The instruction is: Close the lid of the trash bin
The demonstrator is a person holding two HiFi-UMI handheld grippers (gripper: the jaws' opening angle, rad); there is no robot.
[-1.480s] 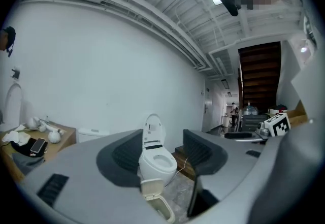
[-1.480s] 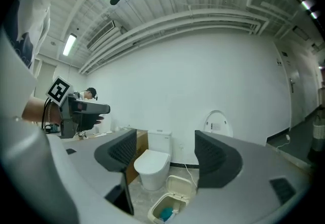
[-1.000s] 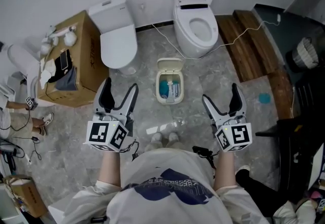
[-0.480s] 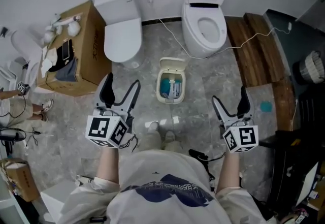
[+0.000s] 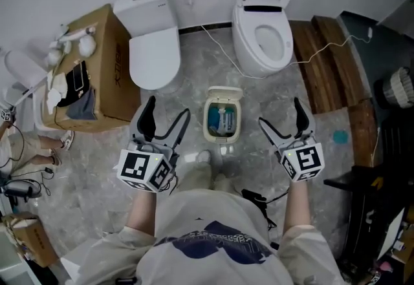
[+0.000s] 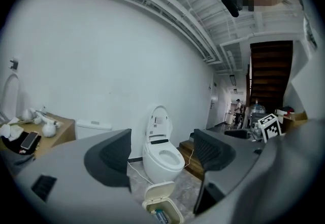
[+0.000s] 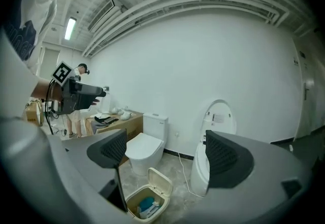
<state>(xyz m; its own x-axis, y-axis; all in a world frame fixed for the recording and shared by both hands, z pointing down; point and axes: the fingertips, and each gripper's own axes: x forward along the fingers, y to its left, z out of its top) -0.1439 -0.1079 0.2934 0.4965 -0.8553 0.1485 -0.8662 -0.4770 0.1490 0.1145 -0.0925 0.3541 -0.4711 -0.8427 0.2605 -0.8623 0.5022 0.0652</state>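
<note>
Overhead, head view: trash bin (image 5: 224, 123) on the floor ahead, lid (image 5: 224, 92) tipped up. Left gripper view: left tool (image 6: 162, 154) wide, empty. Right gripper view: right tool (image 7: 165, 154) wide, empty; best to reach behind lid and press it forward gently.

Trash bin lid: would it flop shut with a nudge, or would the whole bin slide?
The lid looks like thin plastic, hinged at the back, so it probably swings down easily. The trash bin is small, on smooth floor, so it may slide.
</note>
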